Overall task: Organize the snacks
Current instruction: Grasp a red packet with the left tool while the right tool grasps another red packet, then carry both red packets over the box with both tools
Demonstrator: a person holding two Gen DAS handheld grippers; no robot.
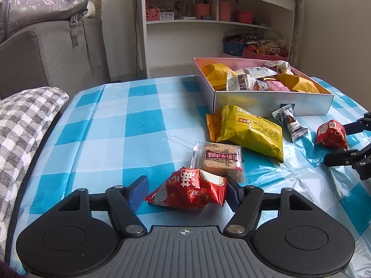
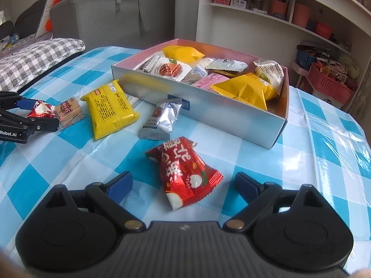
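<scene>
The box, an open white carton, served as the reference landmark on the blue-checked tablecloth; it already contained yellow, white and pink snack packets. In front of the box wall lay a yellow pack, with an orange packet partly beneath its edge, and a silver truffle wrapper just beside the box. Farther from the box than the yellow pack lay a clear-wrapped brown biscuit. The left gripper sat on the near side of that biscuit, its jaws partly closed around a red packet: the right pad touched the packet's crimped end, while the left pad stood apart from it, so no firm clamp was established. A second red packet lay in front of the box, nearer than the truffle wrapper, flat on the cloth. The right gripper straddled it with jaws released; both blue pads stood clear of the wrapper on either side. Behind the box stood a white shelf unit, and to its left a grey sofa bearing a backpack. A grey checked cushion lay at the table's left edge.
</scene>
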